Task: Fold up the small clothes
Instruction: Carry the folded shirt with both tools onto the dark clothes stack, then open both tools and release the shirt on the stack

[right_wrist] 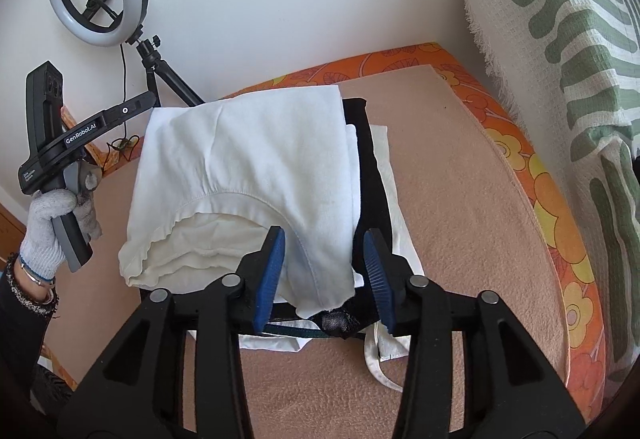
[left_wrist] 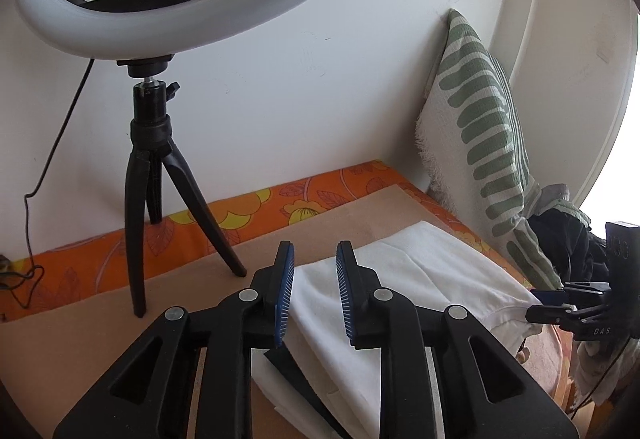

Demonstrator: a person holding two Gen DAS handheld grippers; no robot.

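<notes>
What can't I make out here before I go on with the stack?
- Black garment, right wrist view: mostly hidden under the white garment.
- Stack's near edge, left wrist view: hidden by the left gripper.
- How many white pieces lie at the bottom: not discernible.

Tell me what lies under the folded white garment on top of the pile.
Under the white garment a black garment shows along its right and near edges, and below that another white piece sticks out. Most of both is covered, so what kind of clothes they are cannot be told.
</notes>
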